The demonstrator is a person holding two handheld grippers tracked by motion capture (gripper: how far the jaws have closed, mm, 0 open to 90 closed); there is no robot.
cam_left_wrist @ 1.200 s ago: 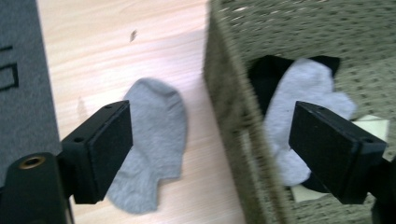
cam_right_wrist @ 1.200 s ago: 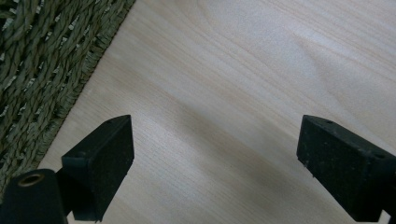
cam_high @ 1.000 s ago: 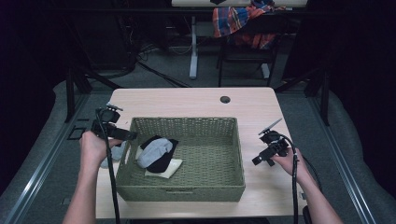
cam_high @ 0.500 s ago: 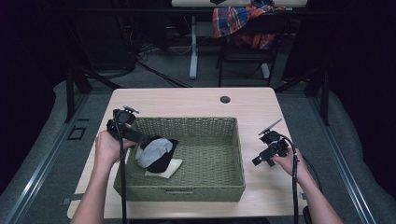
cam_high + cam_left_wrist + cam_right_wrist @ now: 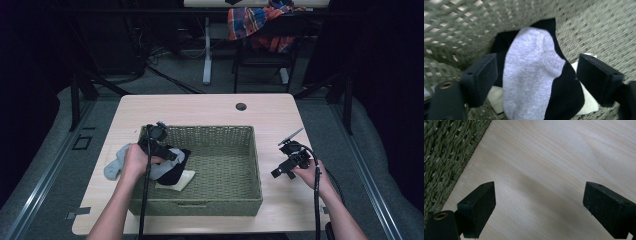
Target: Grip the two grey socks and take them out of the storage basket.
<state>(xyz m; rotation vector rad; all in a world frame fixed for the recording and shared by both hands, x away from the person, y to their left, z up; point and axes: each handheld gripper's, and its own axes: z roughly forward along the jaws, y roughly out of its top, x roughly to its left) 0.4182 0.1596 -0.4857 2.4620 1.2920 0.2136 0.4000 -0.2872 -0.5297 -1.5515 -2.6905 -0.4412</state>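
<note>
A green woven basket (image 5: 220, 200) stands in the middle of the table. At its left end lies a heap of socks: a grey sock (image 5: 531, 75) on top of a black sock (image 5: 566, 97), with a cream sock (image 5: 589, 102) underneath. My left gripper (image 5: 172, 156) reaches down into the basket over the heap. Its jaws have just been closing and stand on either side of the grey and black socks, and I see no pad pressing on them. My right gripper (image 5: 276, 174) hovers open over bare table to the right of the basket, with nothing between its fingers (image 5: 481, 207).
Another grey sock (image 5: 114, 164) lies on the table just left of the basket, beside the left hand. A round cable hole (image 5: 241, 106) sits near the table's far edge. A chair with a plaid cloth (image 5: 260, 22) stands beyond the table.
My left gripper has moved right and down, from the basket's left rim into the basket over the socks. Its jaws look narrower. The right gripper has not moved.
</note>
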